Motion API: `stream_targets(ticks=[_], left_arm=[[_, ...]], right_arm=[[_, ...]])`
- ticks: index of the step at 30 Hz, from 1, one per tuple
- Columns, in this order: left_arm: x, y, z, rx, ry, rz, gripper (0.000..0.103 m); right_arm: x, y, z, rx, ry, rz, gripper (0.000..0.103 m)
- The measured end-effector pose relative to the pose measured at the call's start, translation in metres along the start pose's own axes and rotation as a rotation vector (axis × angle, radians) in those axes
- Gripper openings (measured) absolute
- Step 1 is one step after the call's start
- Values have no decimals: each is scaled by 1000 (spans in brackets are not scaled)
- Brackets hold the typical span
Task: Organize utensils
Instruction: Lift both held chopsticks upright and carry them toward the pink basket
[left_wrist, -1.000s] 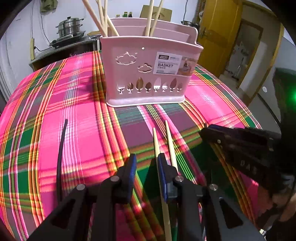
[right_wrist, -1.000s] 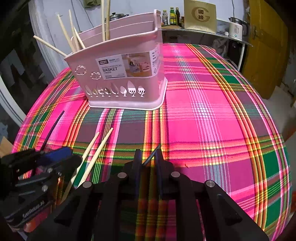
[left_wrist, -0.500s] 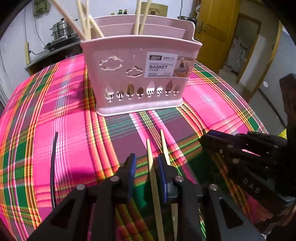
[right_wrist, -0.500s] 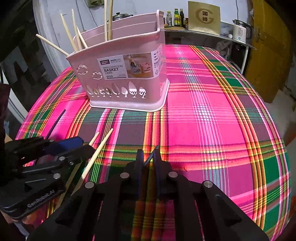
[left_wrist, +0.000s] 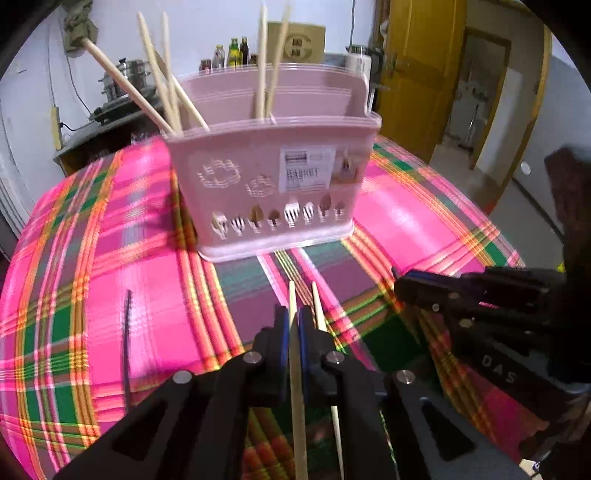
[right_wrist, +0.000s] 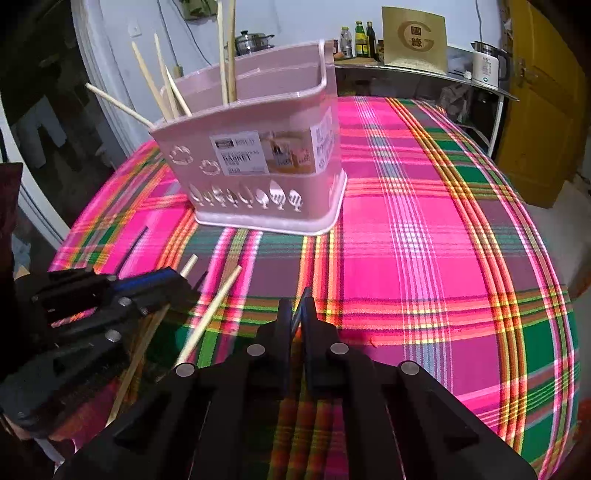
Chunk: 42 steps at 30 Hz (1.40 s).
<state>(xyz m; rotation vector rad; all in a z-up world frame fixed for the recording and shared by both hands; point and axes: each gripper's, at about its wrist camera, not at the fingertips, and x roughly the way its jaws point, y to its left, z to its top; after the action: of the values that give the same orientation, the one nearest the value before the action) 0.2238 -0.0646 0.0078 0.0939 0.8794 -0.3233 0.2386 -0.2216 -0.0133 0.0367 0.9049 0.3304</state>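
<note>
While I watched both wrist feeds, this was what I had:

Left gripper (left_wrist: 291, 325): I had its jaws just closing, and they were clamped on a pale wooden chopstick (left_wrist: 296, 387) that ran up between the blue pads, its tip poking out just past them toward the basket.

Second wooden chopstick (left_wrist: 318, 310): it lay on the cloth just right of the held one, almost parallel, partly hidden under my left gripper.

Right gripper (right_wrist: 298, 314): I had its jaws just closing too, pinched on a thin dark chopstick (right_wrist: 305, 295), of which only a short tip showed above the pads.

Loose dark chopstick (left_wrist: 127, 332): it lay flat on the cloth, well to the left of my left gripper, untouched.

Basket (left_wrist: 273, 177): the pink plastic utensil basket stood upright on the cloth, beyond both grippers, label facing me. Several wooden chopsticks (left_wrist: 162, 85) leaned out of its left compartment and two more (left_wrist: 267, 62) stood in the middle one.

Tablecloth (right_wrist: 424, 229): pink, green and yellow plaid, covering the round table.

Background: bottles (right_wrist: 362, 37), a steel pot (right_wrist: 253, 40) and a white kettle (right_wrist: 485, 68) sat on counters behind the table; I saw a yellow door (left_wrist: 417, 74) at the right.
</note>
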Motion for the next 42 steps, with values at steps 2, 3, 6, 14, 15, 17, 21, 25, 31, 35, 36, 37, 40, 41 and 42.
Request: stream_targets(ticks=[2, 3, 6, 14, 15, 17, 21, 25, 31, 35, 36, 37, 40, 41, 42], left_arm=[[-13, 4, 4, -5, -27, -5, 6], [-21, 5, 7, -8, -44, -8, 6], [-41, 13, 16, -12, -90, -11, 6], [-83, 21, 26, -15, -180, -7, 6], [-83, 22, 25, -18, -175, -10, 6], [-79, 26, 22, -27, -162, -13, 6], [-76, 31, 20, -43, -151, -14, 6], [-81, 31, 19, -47, -153, -17, 6], [-88, 32, 19, -40, -161, -10, 6], [-95, 32, 19, -43, -173, -12, 6], [-96, 32, 19, -43, -174, -12, 6], [-97, 32, 18, -44, -173, -11, 6], [-98, 31, 17, -44, -172, -14, 6], [-100, 31, 16, -44, -173, -17, 6], [-101, 31, 16, -43, -175, -18, 6]], right_arm=[[-8, 1, 3, -1, -17, 12, 5], [-13, 2, 5, -3, -28, 20, 4], [-33, 7, 13, -14, -71, 33, 0], [-70, 14, 29, -32, -160, 39, 0], [-68, 10, 28, -7, -152, 41, 0], [-56, 1, 23, 44, -109, 42, 3], [-18, 3, 8, 60, 35, 60, 13], [11, 10, -1, 60, 131, 41, 14], [25, 22, 1, 9, 168, -34, 14], [28, 35, 0, -52, 171, -100, 9], [29, 37, 1, -58, 171, -102, 9], [30, 39, 0, -67, 170, -108, 9], [29, 38, 0, -69, 172, -98, 6], [26, 38, 0, -60, 172, -77, 5], [23, 37, 0, -54, 165, -66, 5]])
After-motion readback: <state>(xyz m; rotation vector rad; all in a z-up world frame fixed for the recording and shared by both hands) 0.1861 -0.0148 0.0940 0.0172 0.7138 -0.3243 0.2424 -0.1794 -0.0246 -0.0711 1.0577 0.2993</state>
